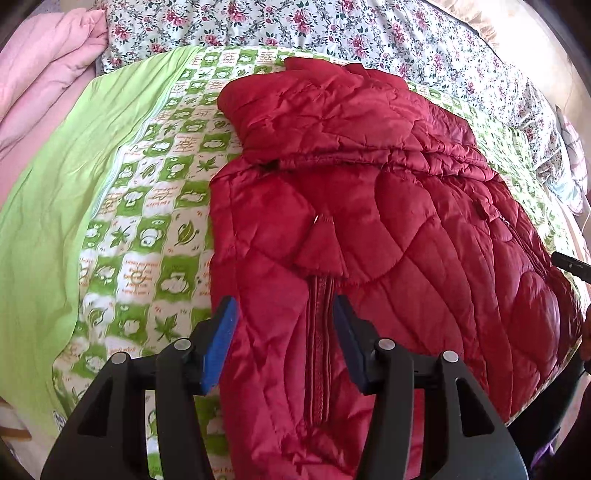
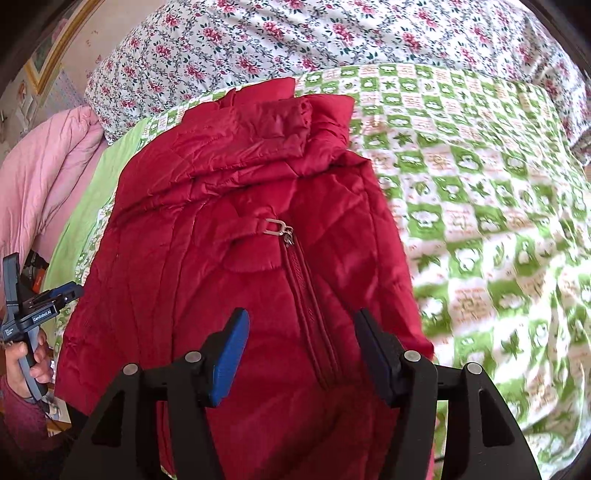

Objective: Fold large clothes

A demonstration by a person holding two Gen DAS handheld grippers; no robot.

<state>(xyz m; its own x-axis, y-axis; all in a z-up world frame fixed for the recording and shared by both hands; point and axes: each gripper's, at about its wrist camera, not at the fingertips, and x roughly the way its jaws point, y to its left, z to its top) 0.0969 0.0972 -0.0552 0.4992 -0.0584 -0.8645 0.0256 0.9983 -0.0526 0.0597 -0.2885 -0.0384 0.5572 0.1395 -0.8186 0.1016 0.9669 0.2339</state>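
Observation:
A red quilted jacket (image 1: pixel 388 221) lies front up on a green-and-white checked quilt (image 1: pixel 147 206), zipper closed, hood folded at the far end. It also shows in the right wrist view (image 2: pixel 236 229), with its metal zipper pull (image 2: pixel 286 232) near the collar. My left gripper (image 1: pixel 284 310) is open, hovering over the jacket's lower zipper, holding nothing. My right gripper (image 2: pixel 299 325) is open above the jacket's hem, astride the zipper line, holding nothing. The left gripper also shows at the left edge of the right wrist view (image 2: pixel 40 302), held in a hand.
The checked quilt (image 2: pixel 480 221) covers the bed. A floral duvet (image 1: pixel 332 26) lies along the far side. A pink blanket (image 1: pixel 48 74) is bunched at the left, next to a plain green sheet (image 1: pixel 55 203).

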